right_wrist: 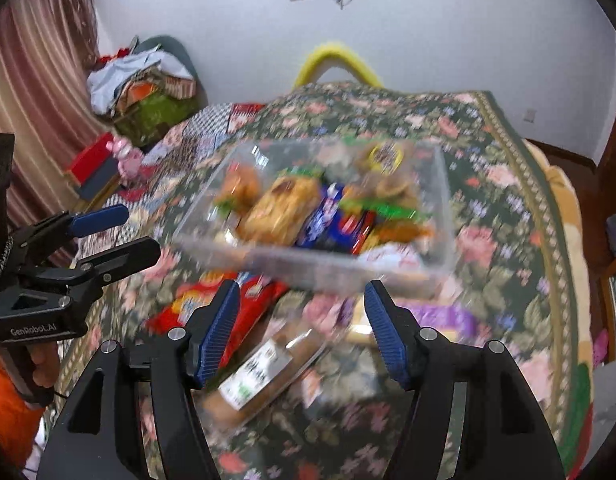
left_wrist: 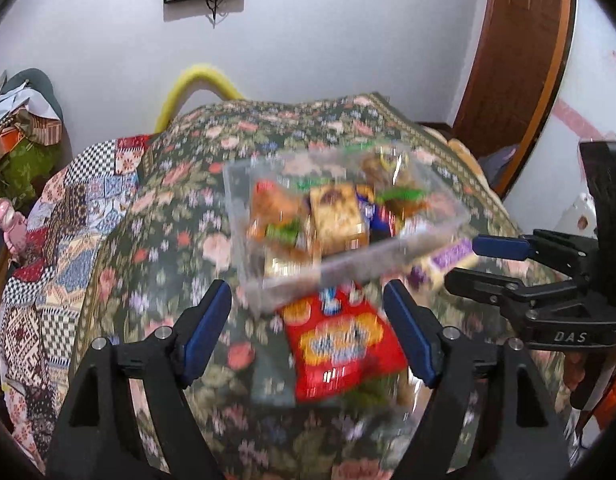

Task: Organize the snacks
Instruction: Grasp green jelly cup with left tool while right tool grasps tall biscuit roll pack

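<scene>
Nearest to us, the left hand-held gripper (left_wrist: 308, 316) has its jaws standing apart with nothing clamped between them, and the right hand-held gripper (right_wrist: 302, 316) is the same, apart and empty.

Just ahead of the left hand-held gripper, between its fingers in the view, lies a red snack bag (left_wrist: 341, 346) on the flowered bedspread (left_wrist: 156, 216). Just ahead of the right hand-held gripper, lies a flat clear-wrapped packet with a white label (right_wrist: 264, 368), and beyond its right finger a purple-wrapped snack (right_wrist: 443, 316). So we judge three snacks at least are left outside.

A little farther ahead of both sits the clear plastic box (right_wrist: 443, 200), already holding a good many snacks: a yellow-brown pack (right_wrist: 282, 208), a blue pack (right_wrist: 327, 216), and others too blurred to name. We judge the job well along, with the loose ones in front of us left to go in.

Beyond the bed stands a white wall (left_wrist: 327, 40).
</scene>
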Tool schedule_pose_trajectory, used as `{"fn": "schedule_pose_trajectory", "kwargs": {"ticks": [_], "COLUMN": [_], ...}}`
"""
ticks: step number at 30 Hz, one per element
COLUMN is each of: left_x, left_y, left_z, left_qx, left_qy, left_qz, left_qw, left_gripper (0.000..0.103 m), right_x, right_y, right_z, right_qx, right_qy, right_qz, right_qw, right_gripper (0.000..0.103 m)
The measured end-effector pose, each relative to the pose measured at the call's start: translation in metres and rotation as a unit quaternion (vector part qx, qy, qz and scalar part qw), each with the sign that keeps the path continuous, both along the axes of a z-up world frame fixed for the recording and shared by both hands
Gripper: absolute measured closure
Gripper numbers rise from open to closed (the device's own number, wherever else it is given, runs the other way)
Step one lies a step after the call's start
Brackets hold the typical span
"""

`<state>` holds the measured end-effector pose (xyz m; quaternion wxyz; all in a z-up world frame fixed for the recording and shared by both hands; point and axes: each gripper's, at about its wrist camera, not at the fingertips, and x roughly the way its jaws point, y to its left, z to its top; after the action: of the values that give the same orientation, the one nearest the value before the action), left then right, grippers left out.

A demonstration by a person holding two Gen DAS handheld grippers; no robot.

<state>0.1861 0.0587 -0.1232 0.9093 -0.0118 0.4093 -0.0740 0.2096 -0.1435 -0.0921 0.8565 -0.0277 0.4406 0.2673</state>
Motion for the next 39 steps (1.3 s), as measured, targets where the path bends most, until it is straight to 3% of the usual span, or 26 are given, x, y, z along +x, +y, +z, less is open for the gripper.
{"fn": "schedule_pose_trajectory", "kwargs": {"ticks": [8, 10, 17, 27, 35, 39], "left_x": [-0.032, -0.038, -0.05, -0.041, -0.017, -0.009], "left_y": [0.012, 0.015, 0.016, -0.014, -0.022, -0.023], "left_z": [-0.036, -0.043, -0.055, -0.066, -0.089, -0.094], "left_qx": [-0.011, -0.015, -0.044, -0.041, -0.046, -0.048], "left_qy": [0.04, 0.045, 0.057, 0.064, 0.089, 0.08], "left_qz": [0.003, 0.005, 0.001, -0.033, -0.023, -0.014], "left_qw": [0.9991, 0.9989, 0.9974, 0.9966, 0.9947, 0.9955], "left_gripper": [0.024, 0.024, 0.024, 0.022, 0.022, 0.022], "right_x": [-0.022, -0.023, -0.026, -0.041, -0.031, -0.027], "right_y": [0.02, 0.022, 0.022, 0.005, -0.004, 0.001], "right_z": [-0.05, -0.055, -0.058, -0.054, -0.056, -0.056], "right_qx": [-0.023, -0.018, -0.002, -0.012, 0.001, 0.003], "right_qy": [0.055, 0.063, 0.074, 0.07, 0.083, 0.082], "right_qz": [0.019, 0.02, 0.008, 0.005, -0.011, -0.012], "right_qw": [0.998, 0.998, 0.997, 0.997, 0.996, 0.997], "right_gripper": [0.042, 0.036, 0.028, 0.028, 0.028, 0.028]}}
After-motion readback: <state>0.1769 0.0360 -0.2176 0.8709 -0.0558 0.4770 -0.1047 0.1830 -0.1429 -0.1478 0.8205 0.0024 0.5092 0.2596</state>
